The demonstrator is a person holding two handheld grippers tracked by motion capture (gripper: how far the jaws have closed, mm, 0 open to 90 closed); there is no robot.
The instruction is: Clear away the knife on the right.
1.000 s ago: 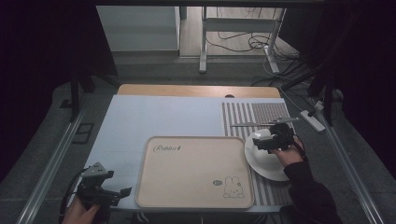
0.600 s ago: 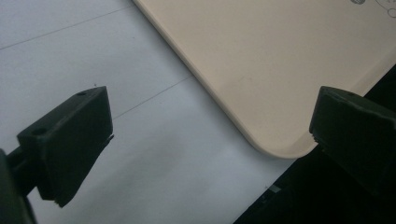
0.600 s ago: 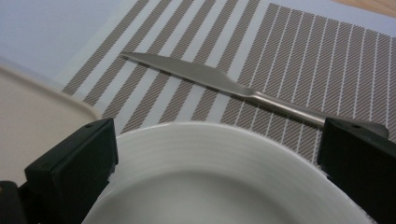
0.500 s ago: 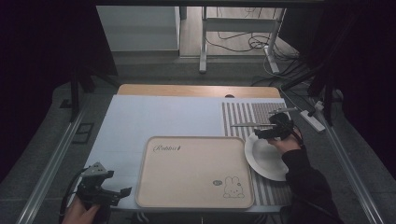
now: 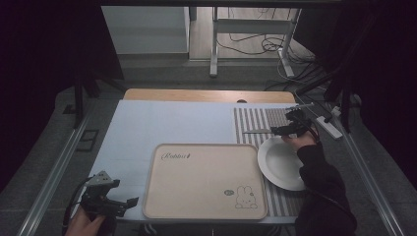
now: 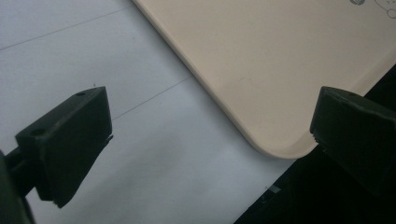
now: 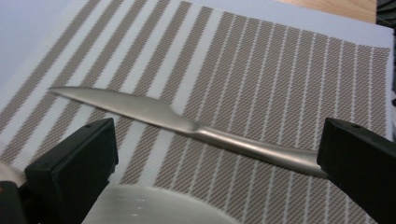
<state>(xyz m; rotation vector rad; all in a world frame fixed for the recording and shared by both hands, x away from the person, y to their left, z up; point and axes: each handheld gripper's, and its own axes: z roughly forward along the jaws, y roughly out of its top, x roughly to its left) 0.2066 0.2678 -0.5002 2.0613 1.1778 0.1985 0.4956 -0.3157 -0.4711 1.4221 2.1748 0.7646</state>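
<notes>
Since a second ago my right gripper (image 5: 290, 129) has moved far past the plate (image 5: 282, 163), jaws spread around an unpinched knife (image 7: 187, 126) (left gripper (image 5: 110, 201) spread, idle), which could slip away.

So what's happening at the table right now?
A person is working with a pair of tongs in each hand. The right tongs are open over the striped placemat, just beyond the white plate, with a table knife lying on the mat between the jaws, not gripped. The left tongs are open and idle at the near left corner of the beige tray.
</notes>
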